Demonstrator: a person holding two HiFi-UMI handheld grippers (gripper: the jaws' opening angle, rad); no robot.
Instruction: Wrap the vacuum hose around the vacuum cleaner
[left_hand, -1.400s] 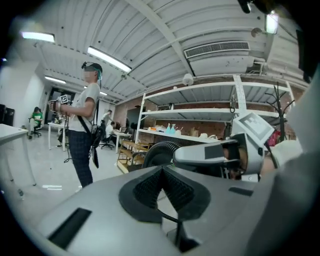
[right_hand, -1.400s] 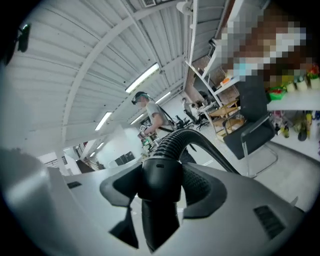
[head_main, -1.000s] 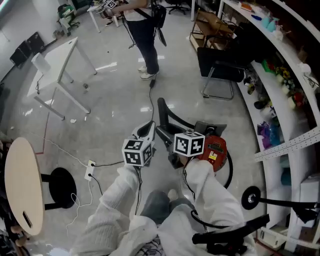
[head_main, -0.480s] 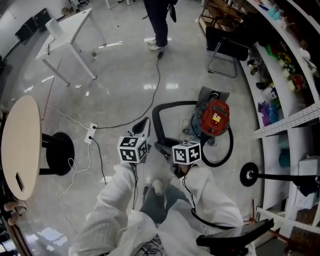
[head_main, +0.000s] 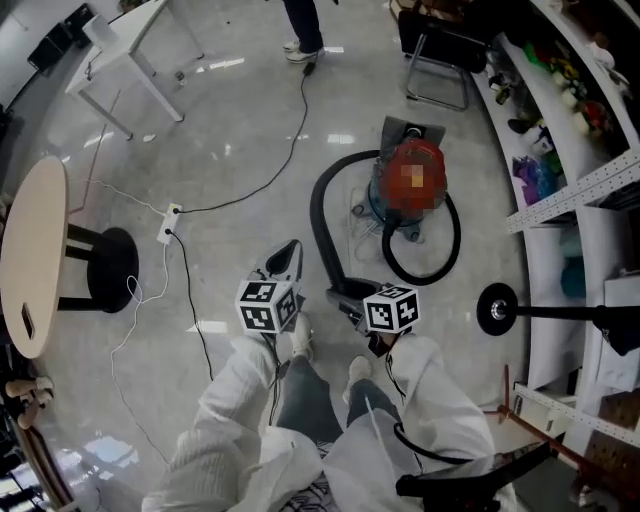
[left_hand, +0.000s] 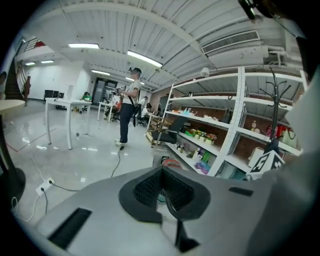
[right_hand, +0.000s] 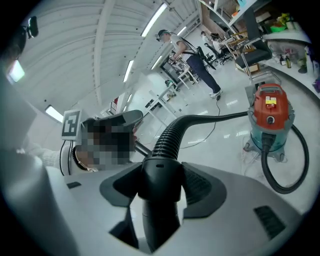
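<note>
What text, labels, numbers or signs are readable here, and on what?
No readable words or numbers.
Yellow label on the vacuum cleaner: too small to read.
Left gripper and right gripper cubes: square marker patterns only.

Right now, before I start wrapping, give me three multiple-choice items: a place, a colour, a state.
1. Where does the vacuum cleaner stand? A on the round table; B on the floor beside the shelves; C on the white table.
2. What colour is its top? A yellow; B white; C red.
3. What is the right hand-held gripper doing? A open, empty; B shut on the vacuum hose; C shut on a power cord.
Answers: B, it sits on the floor by the shelves; C, its lid shows red; B, its jaws clamp the hose's cuff.
</note>
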